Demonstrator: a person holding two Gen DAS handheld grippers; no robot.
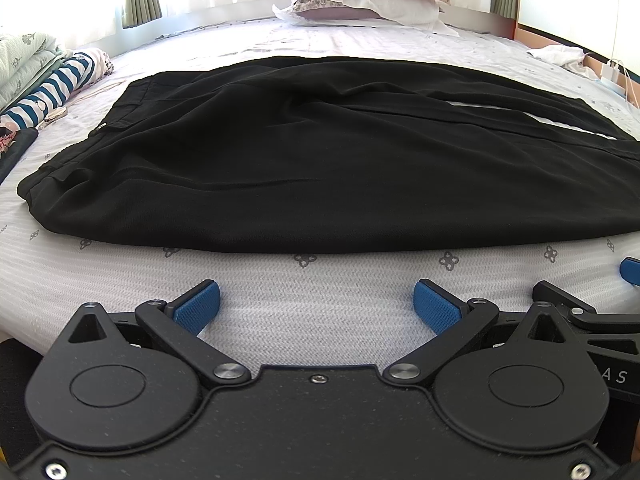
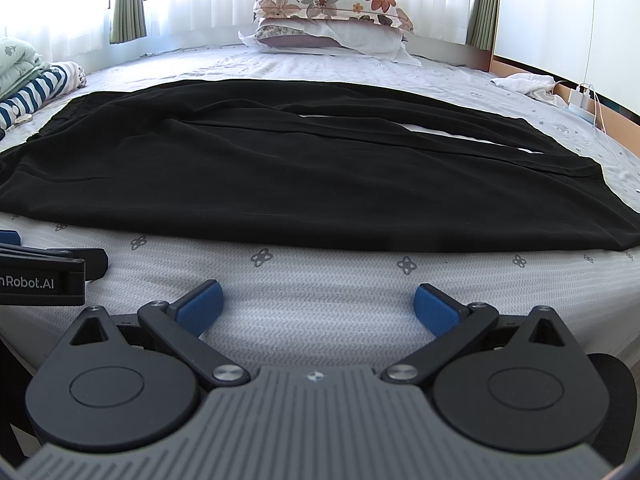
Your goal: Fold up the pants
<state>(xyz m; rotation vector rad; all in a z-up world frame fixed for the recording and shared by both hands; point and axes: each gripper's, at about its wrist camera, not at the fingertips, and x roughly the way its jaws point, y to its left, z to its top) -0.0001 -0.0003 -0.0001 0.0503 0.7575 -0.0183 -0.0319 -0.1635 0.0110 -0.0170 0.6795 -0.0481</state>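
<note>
the black pants (image 1: 304, 152) lie spread flat across the bed (image 1: 304, 320), waistband (image 1: 120, 120) to the left, legs running off to the right. the two legs are side by side, with a thin sliver of white sheet showing between them toward the hems (image 2: 460, 136). nothing looks folded over yet, so i judge this to be the very start: the approach before the first fold.

the left gripper (image 1: 318, 300) hovers over the bare sheet just short of the near edge of the pants, its blue-padded fingers (image 1: 198, 306) spread wide and holding nothing. the right gripper (image 2: 318, 302) sits beside it in the same pose, fingers (image 2: 436, 308) spread apart and empty, also near but not touching the cloth. each one shows at the edge of the other's view, so they are close together near the middle of the near leg.

the next move probably calls for the two to part: the left one toward the waistband end, the right toward the hem end (image 2: 600, 208), each pinching the near leg's edge so it can be lifted and laid over the far leg. the cloth looks thin and limp, so a pinch should take both layers of the leg or it will sag. the striped clothes (image 1: 60, 84) at the left and the floral pillows (image 2: 332, 8) at the head are well apart from the pants.
</note>
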